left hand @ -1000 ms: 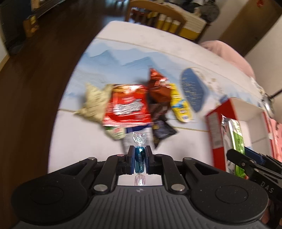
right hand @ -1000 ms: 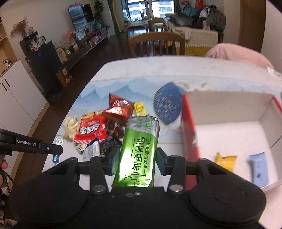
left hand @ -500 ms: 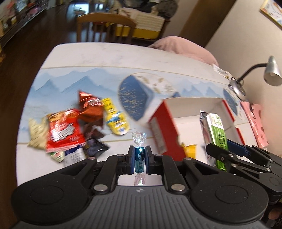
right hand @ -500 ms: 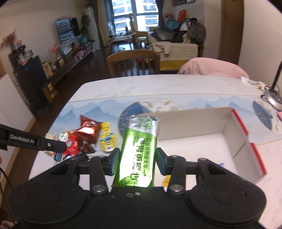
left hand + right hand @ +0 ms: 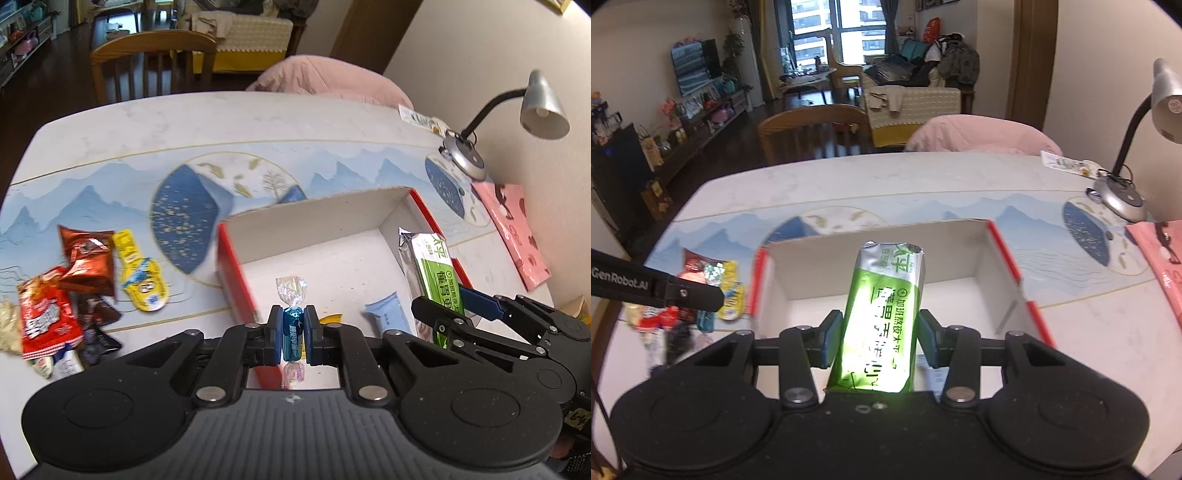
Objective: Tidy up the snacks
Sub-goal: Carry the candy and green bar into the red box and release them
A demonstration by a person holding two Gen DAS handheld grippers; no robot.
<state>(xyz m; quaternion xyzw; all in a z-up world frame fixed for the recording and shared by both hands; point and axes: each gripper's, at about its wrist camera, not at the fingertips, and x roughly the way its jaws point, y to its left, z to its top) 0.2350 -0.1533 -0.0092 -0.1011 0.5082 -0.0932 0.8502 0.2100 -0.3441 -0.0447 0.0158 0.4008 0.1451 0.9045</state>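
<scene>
An open cardboard box [image 5: 321,210] sits on a table [image 5: 221,118]. To its left lies a heap of snack packets [image 5: 85,291]. Inside the box, near its front, lies a small flat packet [image 5: 386,317]. A wrapped candy [image 5: 293,328] is held over the box's left front corner; a long snack pack [image 5: 882,317] is held over its right part. Right of the box stands a desk lamp [image 5: 465,158]; behind the table, a wooden chair [image 5: 151,62].

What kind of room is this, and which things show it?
Most likely a home living and dining room. A dining table with a wooden chair behind it, a sofa piled with clothes, and a TV on a low cabinet all point to an apartment, not a lab.
</scene>
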